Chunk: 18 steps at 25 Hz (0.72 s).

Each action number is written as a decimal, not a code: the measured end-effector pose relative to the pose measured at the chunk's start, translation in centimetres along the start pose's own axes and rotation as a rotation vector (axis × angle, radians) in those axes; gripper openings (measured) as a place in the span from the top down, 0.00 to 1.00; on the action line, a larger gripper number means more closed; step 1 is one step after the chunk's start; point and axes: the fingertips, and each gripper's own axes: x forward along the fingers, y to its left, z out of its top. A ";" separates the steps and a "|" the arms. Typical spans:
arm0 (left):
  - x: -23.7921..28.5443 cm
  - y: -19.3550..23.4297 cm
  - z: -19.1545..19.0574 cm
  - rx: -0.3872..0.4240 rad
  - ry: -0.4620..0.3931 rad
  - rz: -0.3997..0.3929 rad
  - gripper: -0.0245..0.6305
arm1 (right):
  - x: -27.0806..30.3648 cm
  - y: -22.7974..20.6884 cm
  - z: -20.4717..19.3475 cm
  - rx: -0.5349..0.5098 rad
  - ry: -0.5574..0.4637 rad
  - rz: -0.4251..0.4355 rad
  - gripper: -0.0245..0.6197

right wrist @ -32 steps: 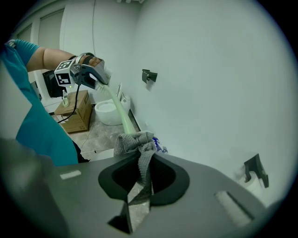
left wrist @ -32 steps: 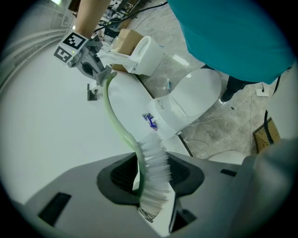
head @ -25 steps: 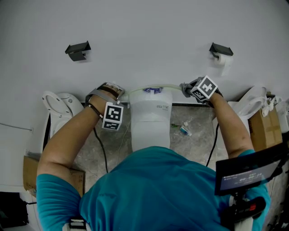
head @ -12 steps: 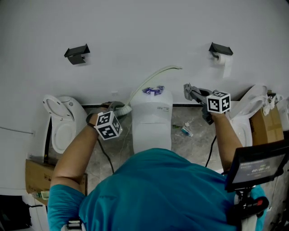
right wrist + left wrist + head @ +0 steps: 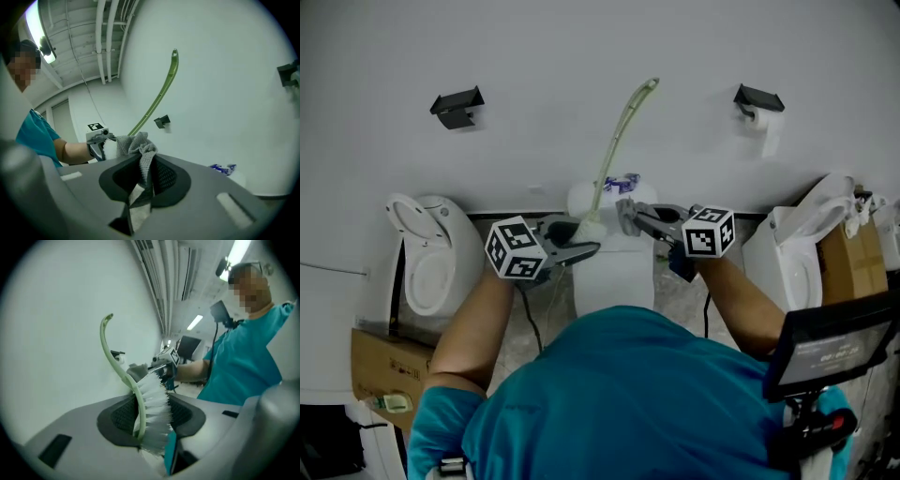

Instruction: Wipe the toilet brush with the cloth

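Left tongs (image 5: 577, 247) grip the toilet brush (image 5: 615, 139) at its bristles, with the handle slanting up and away. Right tongs (image 5: 637, 217), pinching the cloth (image 5: 136, 143), hang just beside those bristles.

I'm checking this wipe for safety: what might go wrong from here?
The left tongs clamp the brush at its bristle head, so the long handle may pivot or slip under wiping pressure. The cloth sits in the right tongs by one bunched fold and might pull free.

the toilet brush (image 5: 589, 227) rises just left of the cloth (image 5: 628, 212), above the tank (image 5: 614, 277).
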 end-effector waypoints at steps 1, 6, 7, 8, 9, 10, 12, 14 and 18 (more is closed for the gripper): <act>0.1 -0.7 0.7 -0.029 -0.047 -0.044 0.70 | 0.5 0.7 0.4 0.015 -0.014 0.024 0.89; 0.1 -3.5 3.3 -0.111 -0.200 -0.203 0.70 | 1.6 2.9 2.1 0.090 -0.075 0.122 0.89; 0.2 -3.9 3.4 -0.116 -0.204 -0.214 0.70 | 1.5 3.3 2.3 0.102 -0.089 0.142 0.89; 0.3 -4.0 3.4 -0.119 -0.204 -0.217 0.70 | 1.4 3.6 2.5 0.111 -0.101 0.160 0.89; 0.3 -4.0 3.3 -0.122 -0.205 -0.215 0.70 | 1.3 3.9 2.6 0.118 -0.110 0.175 0.89; 0.4 -3.8 3.2 -0.128 -0.209 -0.211 0.70 | 1.3 4.1 2.7 0.123 -0.114 0.185 0.89; 0.4 -3.7 3.0 -0.138 -0.214 -0.209 0.70 | 1.3 4.4 2.6 0.129 -0.110 0.190 0.89; 0.7 -3.9 2.7 -0.135 -0.200 -0.216 0.70 | 1.6 4.7 2.3 0.119 -0.090 0.187 0.89; 1.4 -4.4 2.2 -0.124 -0.157 -0.229 0.71 | 2.0 4.9 2.1 0.119 -0.074 0.179 0.89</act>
